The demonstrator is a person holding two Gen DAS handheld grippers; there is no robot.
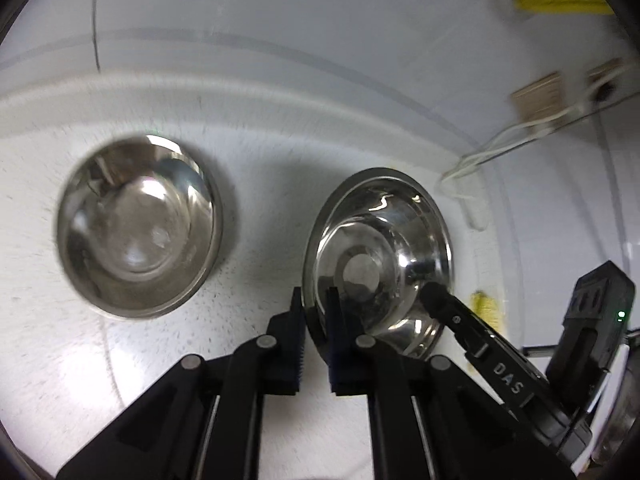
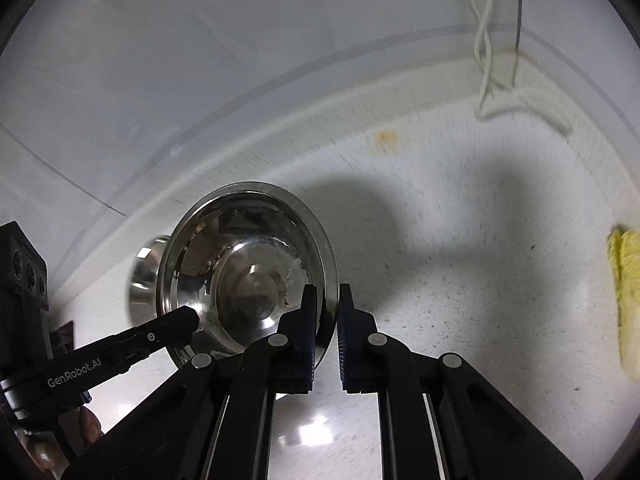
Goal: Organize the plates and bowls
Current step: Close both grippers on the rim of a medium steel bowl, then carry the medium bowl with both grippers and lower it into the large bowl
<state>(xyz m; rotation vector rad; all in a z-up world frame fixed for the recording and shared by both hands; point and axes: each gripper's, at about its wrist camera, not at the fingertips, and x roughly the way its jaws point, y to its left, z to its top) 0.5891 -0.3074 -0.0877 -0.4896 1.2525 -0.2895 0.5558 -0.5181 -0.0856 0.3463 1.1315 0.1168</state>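
- Grippers share one steel bowl (image 1: 380, 256): the left gripper (image 1: 316, 320) clamps its near-left rim, and the right gripper (image 2: 326, 320) clamps the opposite rim.
- Bowl hangs tilted above the white counter (image 1: 248, 208), right of a second bowl (image 1: 138, 228) resting on it.
- Slip looks the likeliest trouble: thin, slick rims could slide from the pads if the hands drift apart or twist.
- Uneven lowering could knock the resting bowl.

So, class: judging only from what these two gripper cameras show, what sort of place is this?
Probably a kitchen counter or a test bench set up as one: a white speckled countertop against a pale wall, two steel bowls, and a yellow cloth. The loose white cable hints at a lab.
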